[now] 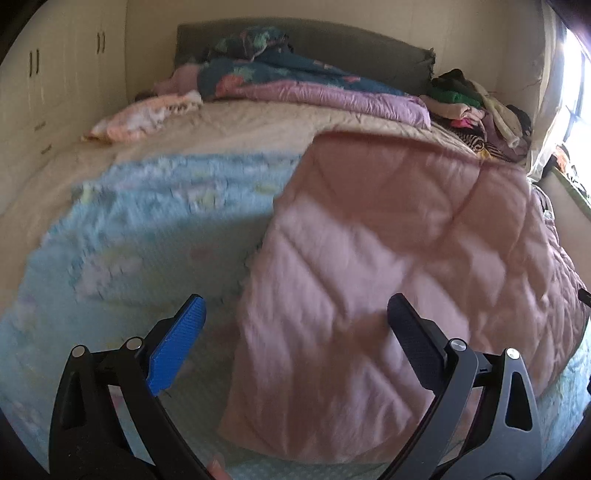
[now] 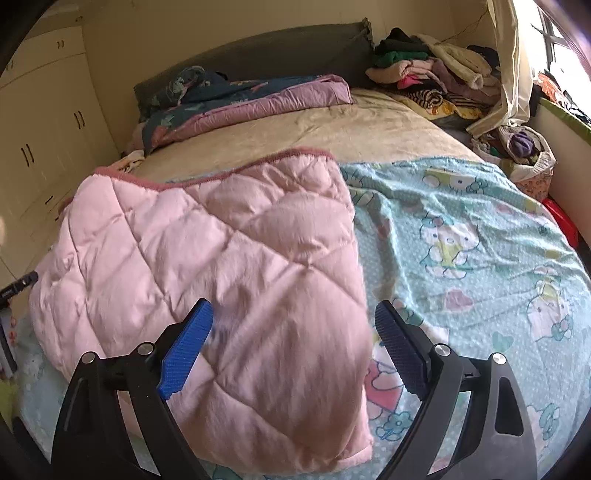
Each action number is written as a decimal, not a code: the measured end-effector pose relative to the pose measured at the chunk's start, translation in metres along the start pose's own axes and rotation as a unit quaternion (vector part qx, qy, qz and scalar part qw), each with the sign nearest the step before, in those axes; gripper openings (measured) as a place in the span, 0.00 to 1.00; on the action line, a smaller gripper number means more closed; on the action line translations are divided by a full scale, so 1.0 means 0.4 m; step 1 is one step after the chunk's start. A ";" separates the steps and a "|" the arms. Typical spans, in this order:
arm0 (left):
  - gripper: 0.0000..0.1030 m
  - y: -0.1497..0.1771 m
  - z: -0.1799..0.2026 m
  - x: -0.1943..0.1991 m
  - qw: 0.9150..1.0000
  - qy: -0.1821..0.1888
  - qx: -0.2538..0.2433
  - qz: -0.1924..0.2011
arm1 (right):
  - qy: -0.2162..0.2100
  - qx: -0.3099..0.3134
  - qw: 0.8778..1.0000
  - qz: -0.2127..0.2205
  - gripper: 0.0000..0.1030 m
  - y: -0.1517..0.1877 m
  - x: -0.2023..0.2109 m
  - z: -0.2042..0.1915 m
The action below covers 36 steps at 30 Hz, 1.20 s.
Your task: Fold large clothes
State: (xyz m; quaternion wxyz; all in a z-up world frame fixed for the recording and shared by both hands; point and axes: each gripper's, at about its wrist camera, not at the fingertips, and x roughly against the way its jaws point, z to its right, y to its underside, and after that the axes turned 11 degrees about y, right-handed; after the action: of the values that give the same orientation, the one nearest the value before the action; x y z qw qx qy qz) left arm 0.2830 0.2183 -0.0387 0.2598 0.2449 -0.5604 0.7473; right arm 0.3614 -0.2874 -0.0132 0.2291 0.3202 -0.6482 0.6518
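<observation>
A pink quilted blanket (image 1: pixel 388 258) lies folded on a light blue cartoon-print sheet (image 1: pixel 147 229) on the bed. In the right wrist view the blanket (image 2: pixel 221 258) fills the left and middle, with the blue sheet (image 2: pixel 472 240) to its right. My left gripper (image 1: pixel 295 314) is open and empty, hovering above the blanket's left edge. My right gripper (image 2: pixel 293 317) is open and empty, above the blanket's near right part. The left view is blurred.
At the head of the bed lie a rolled purple and dark floral duvet (image 2: pixel 240 99) and a grey headboard (image 2: pixel 277 48). A heap of clothes (image 2: pixel 436 70) sits at the far right corner. Wardrobes (image 2: pixel 40 129) stand left. A window (image 2: pixel 561 33) is right.
</observation>
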 end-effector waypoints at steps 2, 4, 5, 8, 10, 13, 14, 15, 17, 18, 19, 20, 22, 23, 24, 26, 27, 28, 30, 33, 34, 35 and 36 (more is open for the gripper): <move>0.89 0.023 -0.014 -0.014 0.999 0.020 0.024 -0.004 | -0.001 0.004 1.000 0.000 0.86 0.014 -0.004 -0.004; 0.87 0.032 -0.020 -0.021 0.999 0.027 0.038 0.000 | 0.005 0.011 1.000 0.003 0.80 0.025 -0.008 -0.008; 0.81 0.032 -0.017 -0.021 0.999 0.029 0.038 0.002 | 0.005 0.015 1.000 0.007 0.62 0.030 -0.009 -0.012; 0.35 0.013 0.031 -0.025 1.000 0.012 0.004 0.001 | 0.018 0.023 0.999 0.019 0.28 0.026 -0.001 -0.023; 0.16 -0.006 0.058 -0.029 1.000 0.004 -0.015 0.003 | 0.024 0.023 0.999 0.030 0.22 0.008 0.009 -0.029; 0.12 -0.060 0.069 -0.031 1.000 -0.007 -0.011 0.015 | 0.040 0.024 0.998 0.049 0.19 -0.025 0.021 -0.041; 0.12 -0.076 0.067 -0.034 1.000 -0.005 -0.003 0.018 | 0.046 0.019 0.997 0.053 0.19 -0.043 0.020 -0.042; 0.12 -0.094 0.066 -0.039 1.000 -0.007 0.001 0.021 | 0.047 0.009 0.997 0.055 0.19 -0.061 0.015 -0.039; 0.12 -0.118 0.072 -0.053 1.000 -0.016 -0.004 0.022 | 0.050 -0.006 0.997 0.054 0.19 -0.092 -0.001 -0.032; 0.12 -0.130 0.075 -0.068 1.000 -0.023 -0.007 0.020 | 0.056 -0.007 0.997 0.053 0.18 -0.106 -0.014 -0.034; 0.12 -0.137 0.078 -0.084 0.999 -0.029 -0.011 0.016 | 0.059 -0.008 0.997 0.050 0.18 -0.115 -0.026 -0.033; 0.12 -0.139 0.078 -0.096 0.999 -0.034 -0.012 0.013 | 0.063 -0.012 0.997 0.044 0.17 -0.126 -0.046 -0.034; 0.12 -0.143 0.071 -0.133 0.999 -0.041 -0.005 0.003 | 0.065 -0.021 0.997 0.033 0.17 -0.136 -0.079 -0.032; 0.12 -0.144 0.066 -0.147 0.999 -0.043 -0.002 -0.003 | 0.061 -0.033 0.997 0.027 0.17 -0.140 -0.100 -0.026; 0.12 -0.143 0.060 -0.170 0.999 -0.048 0.002 -0.009 | 0.057 -0.041 0.997 0.023 0.17 -0.142 -0.114 -0.021; 0.13 -0.141 0.056 -0.189 0.999 -0.052 0.004 -0.014 | 0.056 -0.049 0.997 0.015 0.17 -0.143 -0.141 -0.016; 0.14 -0.142 0.057 -0.198 0.998 -0.055 0.004 -0.016 | 0.060 -0.049 0.997 0.010 0.17 -0.142 -0.156 -0.017; 0.14 -0.143 0.058 -0.204 0.998 -0.058 0.002 -0.016 | 0.067 -0.045 0.997 0.006 0.17 -0.139 -0.171 -0.022; 0.14 -0.143 0.062 -0.214 0.998 -0.064 -0.002 -0.019 | 0.075 -0.042 0.996 -0.003 0.17 -0.133 -0.193 -0.028; 0.15 -0.142 0.061 -0.226 0.997 -0.068 -0.001 -0.022 | 0.079 -0.044 0.996 -0.013 0.17 -0.122 -0.218 -0.032; 0.15 -0.140 0.060 -0.229 0.997 -0.069 0.000 -0.022 | 0.079 -0.046 0.996 -0.016 0.17 -0.119 -0.225 -0.032; 0.15 -0.139 0.064 -0.231 0.997 -0.070 0.000 -0.023 | 0.081 -0.047 0.995 -0.020 0.17 -0.117 -0.233 -0.032; 0.15 -0.138 0.063 -0.233 0.997 -0.070 0.001 -0.022 | 0.083 -0.047 0.995 -0.022 0.18 -0.115 -0.235 -0.036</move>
State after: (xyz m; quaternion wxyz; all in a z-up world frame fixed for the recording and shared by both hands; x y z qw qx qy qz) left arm 0.3909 0.1963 -0.0545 0.2359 0.3096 -0.5708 0.7230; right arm 0.4573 -0.2597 -0.0477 0.3111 0.2677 -0.6496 0.6399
